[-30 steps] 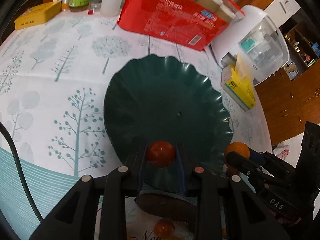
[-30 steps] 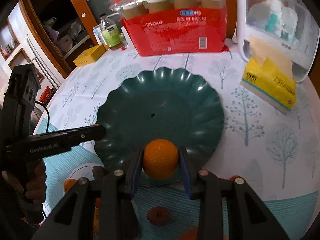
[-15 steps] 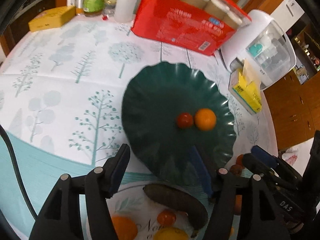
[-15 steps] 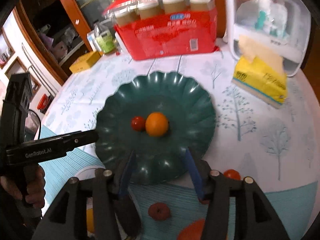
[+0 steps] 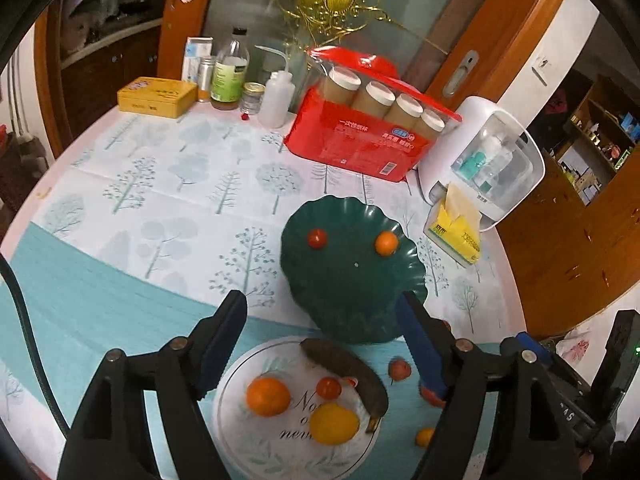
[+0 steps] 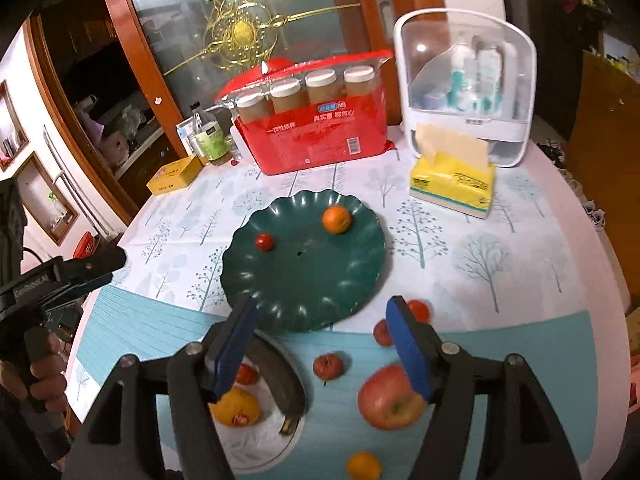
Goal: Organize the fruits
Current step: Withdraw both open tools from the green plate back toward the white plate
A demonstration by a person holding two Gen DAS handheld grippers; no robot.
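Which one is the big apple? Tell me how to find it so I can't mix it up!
Find the dark green wavy plate in the middle of the table, then look nearer, on the teal part of the cloth, to the right of the white plate holding the dark banana. The big apple lies there, red and yellowish. It is far larger than the small red fruits around it.

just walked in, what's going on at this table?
A person with two handheld grippers is sorting fruit. Left gripper and right gripper are both open and empty. The scalloped dark green plate holds a small red tomato and a small orange. More fruit sits on the white printed plate.
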